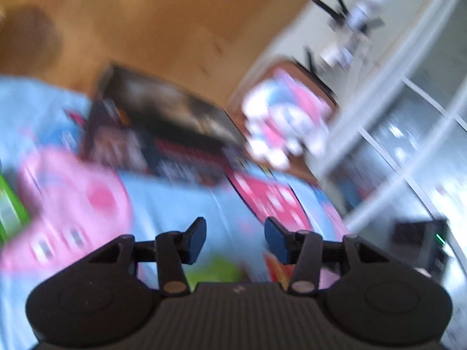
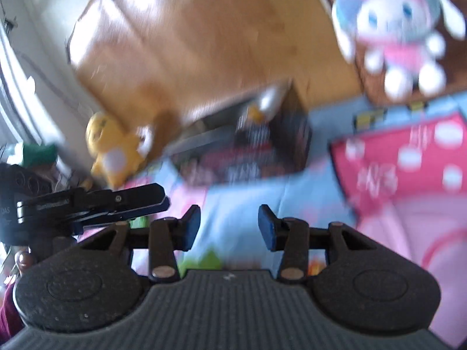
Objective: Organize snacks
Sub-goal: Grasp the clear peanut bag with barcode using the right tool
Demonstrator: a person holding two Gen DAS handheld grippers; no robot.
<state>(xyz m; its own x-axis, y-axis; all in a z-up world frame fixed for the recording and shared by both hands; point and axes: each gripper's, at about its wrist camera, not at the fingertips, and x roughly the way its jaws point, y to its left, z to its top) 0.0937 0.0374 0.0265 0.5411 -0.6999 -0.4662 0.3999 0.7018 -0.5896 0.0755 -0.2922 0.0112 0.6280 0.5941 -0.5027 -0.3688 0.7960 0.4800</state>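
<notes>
Both views are motion-blurred. A dark open box with dark snack packets stands at the far edge of a light blue patterned cloth; it also shows in the right wrist view. A red packet with white dots lies to its right, also in the right wrist view. A pink packet lies left. My left gripper is open and empty above the cloth. My right gripper is open and empty; the left gripper shows at its left.
A wooden floor lies beyond the cloth. A white and pink plush toy sits on a brown stand at the right. A yellow plush lies left of the box. A green packet is at the left edge.
</notes>
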